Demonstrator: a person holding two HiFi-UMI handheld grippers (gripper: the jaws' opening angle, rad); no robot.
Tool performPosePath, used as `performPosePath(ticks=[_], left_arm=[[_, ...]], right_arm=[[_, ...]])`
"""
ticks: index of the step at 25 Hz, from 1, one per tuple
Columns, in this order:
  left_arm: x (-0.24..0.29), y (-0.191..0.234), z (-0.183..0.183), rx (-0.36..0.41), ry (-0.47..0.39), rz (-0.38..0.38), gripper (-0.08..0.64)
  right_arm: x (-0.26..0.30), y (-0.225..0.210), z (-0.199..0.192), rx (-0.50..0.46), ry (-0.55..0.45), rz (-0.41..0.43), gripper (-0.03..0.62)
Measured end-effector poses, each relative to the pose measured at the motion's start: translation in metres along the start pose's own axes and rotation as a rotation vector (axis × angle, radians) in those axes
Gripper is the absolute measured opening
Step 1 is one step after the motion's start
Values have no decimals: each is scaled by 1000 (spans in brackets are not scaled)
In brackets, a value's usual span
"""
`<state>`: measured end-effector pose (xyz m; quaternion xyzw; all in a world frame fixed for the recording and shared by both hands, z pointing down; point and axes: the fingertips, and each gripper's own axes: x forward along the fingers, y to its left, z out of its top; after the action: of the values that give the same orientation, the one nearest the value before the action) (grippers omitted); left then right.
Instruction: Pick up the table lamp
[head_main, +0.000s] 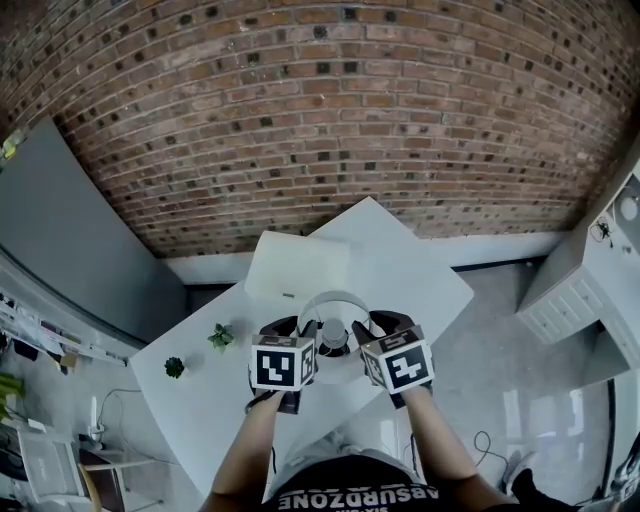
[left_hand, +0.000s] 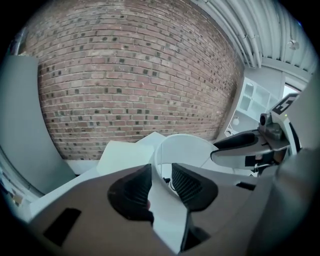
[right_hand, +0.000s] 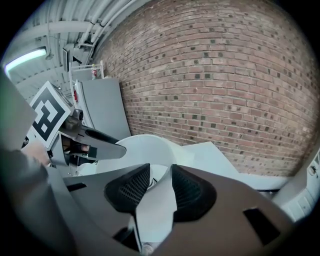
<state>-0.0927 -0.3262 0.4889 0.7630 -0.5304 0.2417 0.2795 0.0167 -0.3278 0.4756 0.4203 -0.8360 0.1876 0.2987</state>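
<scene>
Astride the lampshade (head_main: 333, 297), left tongs (left_hand: 161, 171) and right tongs (right_hand: 160, 171) are closing.

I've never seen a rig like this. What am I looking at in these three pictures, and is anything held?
No robot: a person holds a two-fingered gripper in each hand. One picture is from a camera on the person's head, looking down; the others are from cameras on each gripper. On the white table stand a lamp and two small plants. The left gripper and right gripper flank the lamp; their fingers are closing with its shade wall between them.
</scene>
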Motion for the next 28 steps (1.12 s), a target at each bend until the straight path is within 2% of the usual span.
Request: performPosePath(ticks=[5,10,18,28], left_arm=[[-2,1,-2,-66,-25,20,99],[-10,-6,-3,-79,-6,20,86],[-17,-9,-9,-93,7,-1,80],[-35,-15,9,-111,-47,-27,77]], right_arm=[[-1,-2,-1,43,-15,-24,112],[-7,-6,-2,50,-28,-71,80],[-11,-4,-2,36,-55,-103,64],[-33,-3,20,24,-115,-125,61]])
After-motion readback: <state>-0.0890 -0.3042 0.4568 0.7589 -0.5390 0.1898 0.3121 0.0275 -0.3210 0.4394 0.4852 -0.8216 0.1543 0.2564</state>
